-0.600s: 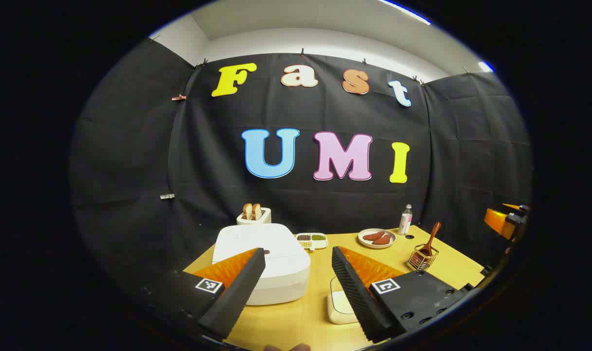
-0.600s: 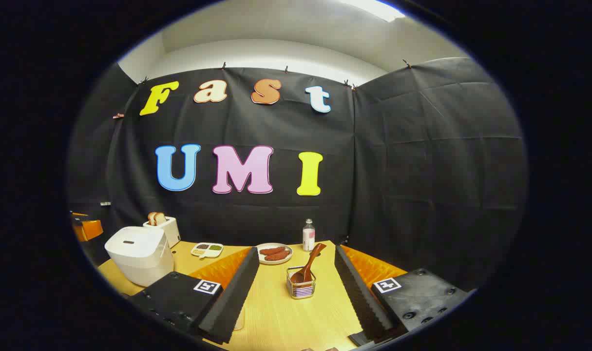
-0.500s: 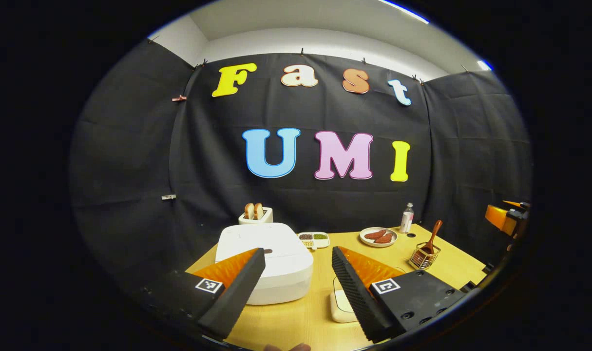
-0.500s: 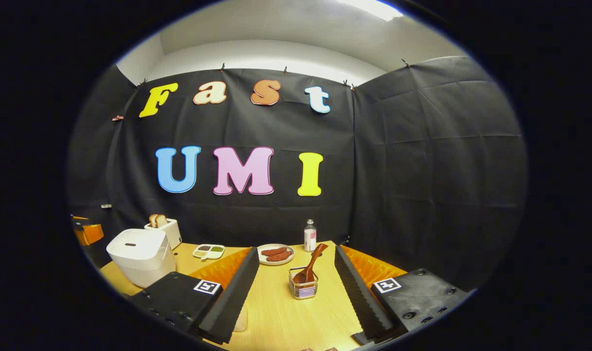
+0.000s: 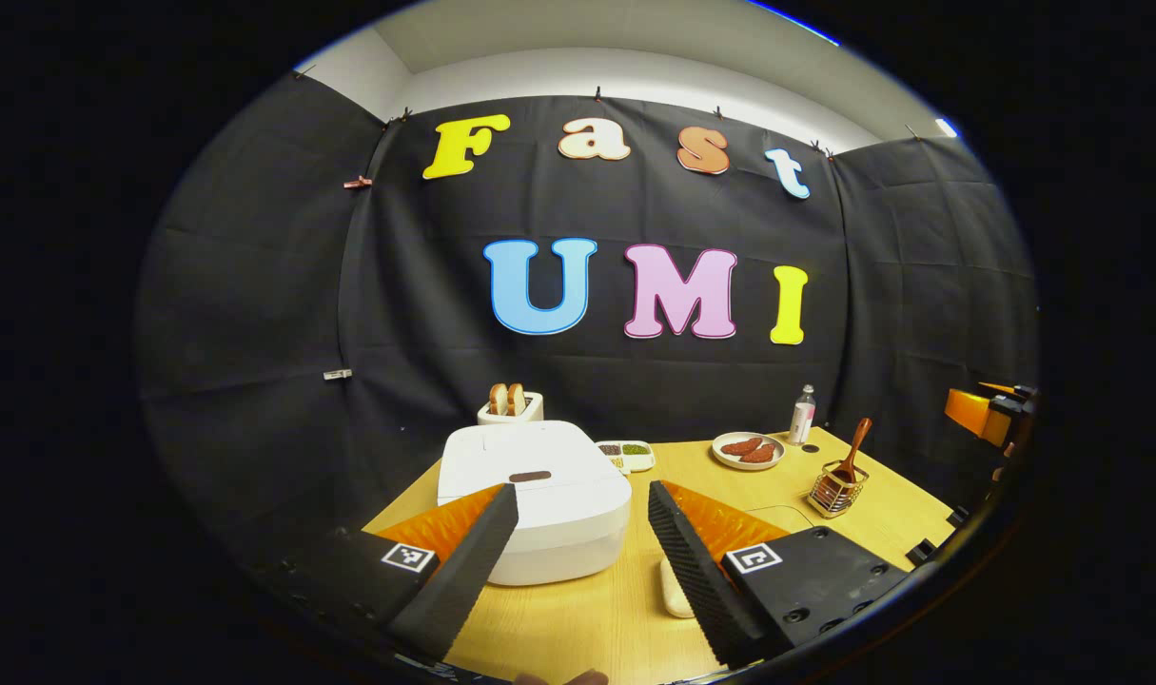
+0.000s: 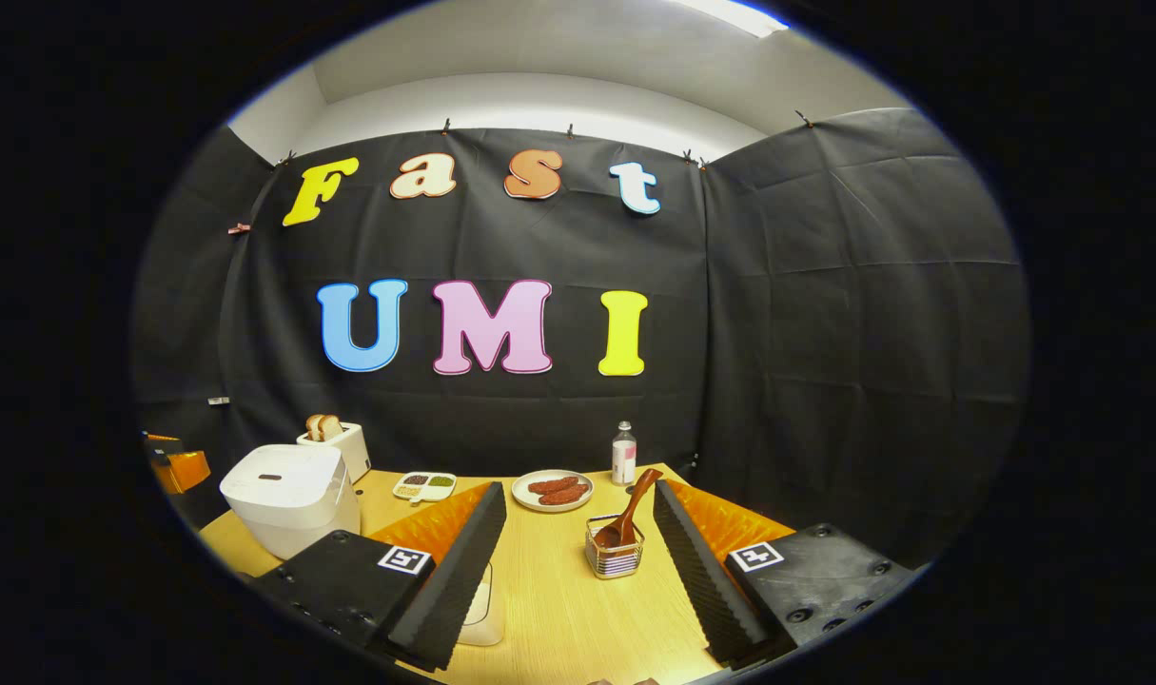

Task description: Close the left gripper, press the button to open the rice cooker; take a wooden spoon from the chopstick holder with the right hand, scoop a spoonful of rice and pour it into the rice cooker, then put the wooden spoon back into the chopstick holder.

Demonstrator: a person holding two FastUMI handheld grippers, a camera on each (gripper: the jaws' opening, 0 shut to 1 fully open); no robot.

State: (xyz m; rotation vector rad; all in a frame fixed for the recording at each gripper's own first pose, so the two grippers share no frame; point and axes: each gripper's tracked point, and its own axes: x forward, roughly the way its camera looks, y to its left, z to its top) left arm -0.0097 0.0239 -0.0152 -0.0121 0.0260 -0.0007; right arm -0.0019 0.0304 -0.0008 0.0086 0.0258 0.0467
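While the lid of the rice cooker (image 5: pixel 536 495) is down, the left gripper (image 5: pixel 578 552) hangs in front of it with fingers spread wide and holding nothing. Judgement: they must be brought together before they can serve as a single blunt tip on the dark button (image 5: pixel 529 475) near the lid's front edge. The cooker sits on the left part of the desk (image 6: pixel 578 609).

Right gripper (image 6: pixel 578 561): fingers likewise wide apart, empty, aimed so the chopstick holder (image 6: pixel 615 558) falls between them but well ahead. The wooden spoon (image 6: pixel 632 514) stands in it, bowl down, handle leaning up and right, presumably so the handle is free to pinch. A pale dish (image 6: pixel 485 609) lies near the desk's front; contents not discernible.
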